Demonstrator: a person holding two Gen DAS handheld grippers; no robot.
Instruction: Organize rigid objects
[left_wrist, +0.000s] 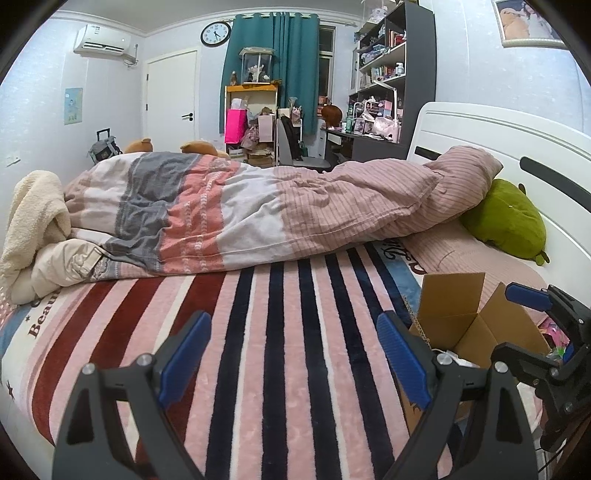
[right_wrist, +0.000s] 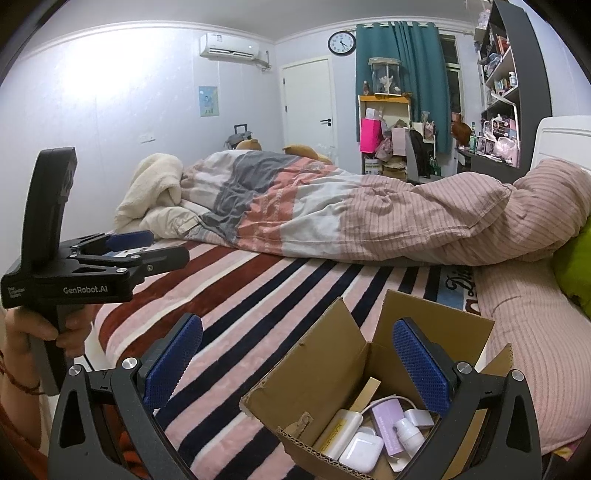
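An open cardboard box sits on the striped bed blanket. It holds several small rigid items: a white earbuds case, a lilac box, a white charger, a small white bottle and a cream pack. My right gripper is open and empty, just above the box's near side. My left gripper is open and empty over bare blanket, left of the box. The right gripper shows in the left wrist view and the left gripper in the right wrist view.
A rumpled duvet lies across the bed's far side, with a cream fleece at left. A green plush and pink pillow sit by the white headboard. A desk and shelves stand beyond.
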